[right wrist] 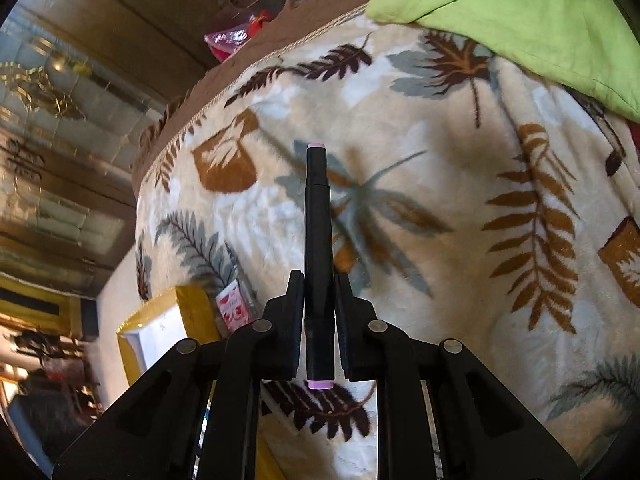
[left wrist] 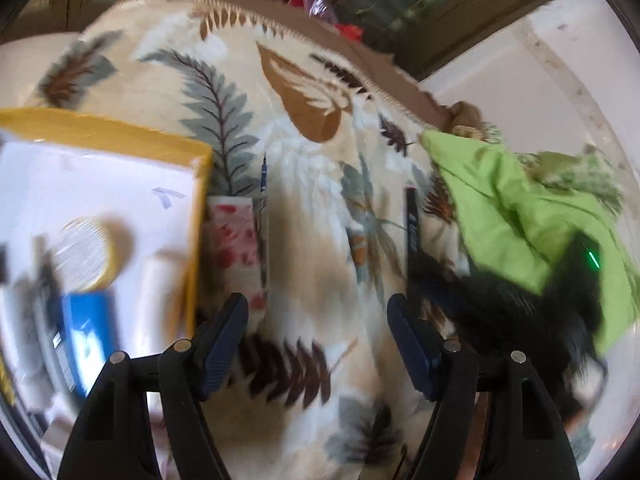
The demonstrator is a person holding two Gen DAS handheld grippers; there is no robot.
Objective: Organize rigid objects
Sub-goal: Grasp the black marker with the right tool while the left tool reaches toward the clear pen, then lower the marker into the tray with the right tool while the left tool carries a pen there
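My right gripper is shut on a black marker with pink end caps, held above the leaf-patterned blanket. My left gripper is open and empty over the same blanket. To its left stands a yellow-rimmed box holding a round lidded jar and a blue item. A pink floral card and a thin blue pen lie beside the box. The marker and the blurred right gripper show at the right of the left wrist view. The box also shows in the right wrist view.
A green cloth lies bunched on the blanket's right side; it also shows in the right wrist view. A brown fringed edge borders the blanket at the back, with a red and pink object behind it.
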